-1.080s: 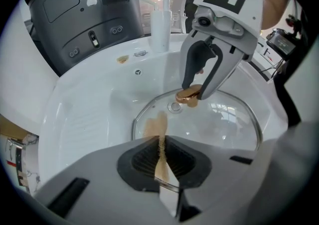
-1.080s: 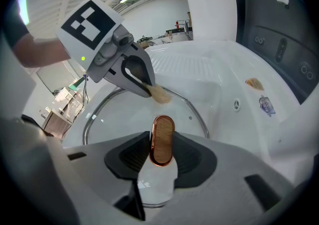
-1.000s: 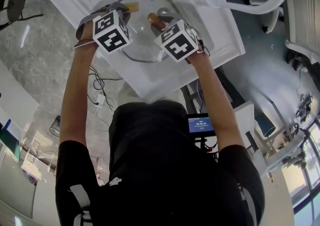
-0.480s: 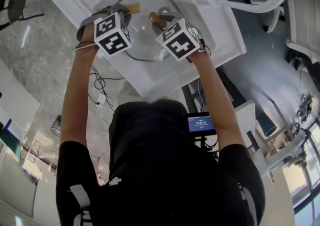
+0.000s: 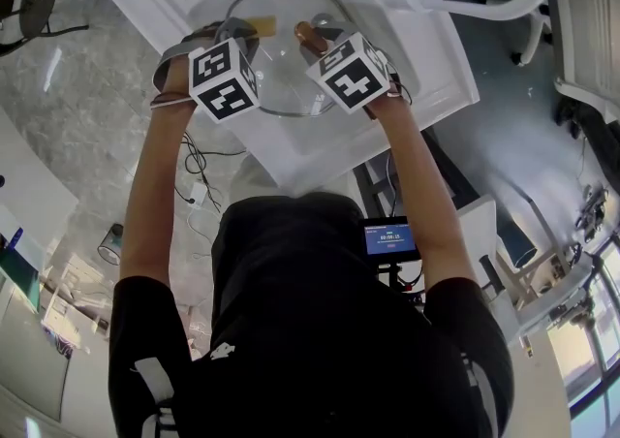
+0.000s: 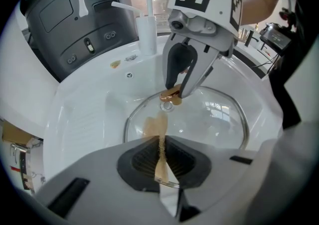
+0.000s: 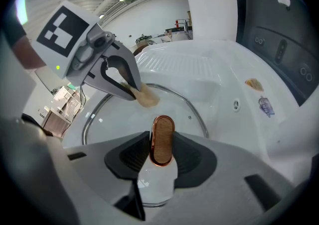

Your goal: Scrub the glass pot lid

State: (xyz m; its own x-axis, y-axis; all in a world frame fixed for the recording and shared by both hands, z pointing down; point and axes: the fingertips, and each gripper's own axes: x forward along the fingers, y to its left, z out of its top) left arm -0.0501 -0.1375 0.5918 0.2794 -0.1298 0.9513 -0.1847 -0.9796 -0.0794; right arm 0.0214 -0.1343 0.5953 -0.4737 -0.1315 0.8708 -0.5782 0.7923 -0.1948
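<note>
In the sink (image 5: 426, 58), the right tongs (image 7: 162, 162) held the lid (image 7: 117, 119) by its knob (image 7: 162, 137); the left tongs (image 6: 160, 158) pinched a sponge (image 6: 155, 125) (thin, tan).

Black short-sleeved shirt (image 5: 320, 329). On left gripper (image 6: 160, 158) and right gripper (image 7: 162, 155): grey shells, dark ribbed fingers (image 7: 127, 157), white cubes (image 5: 224, 80) with black squares.

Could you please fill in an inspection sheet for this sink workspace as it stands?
Surface: white sink with ribbed drainboard.
Job's things: round glass pot lid with metal rim lies in the basin, handle up; tan scrub pad rests on its glass.
Clutter: tan scrap and small sticker on the back ledge.
Grippers: left gripper jaws shut on the pad; right gripper jaws shut on the lid's copper-rimmed wooden handle.
Cables: loose cables on the floor.
Surroundings: grey machine, white hose.
</note>
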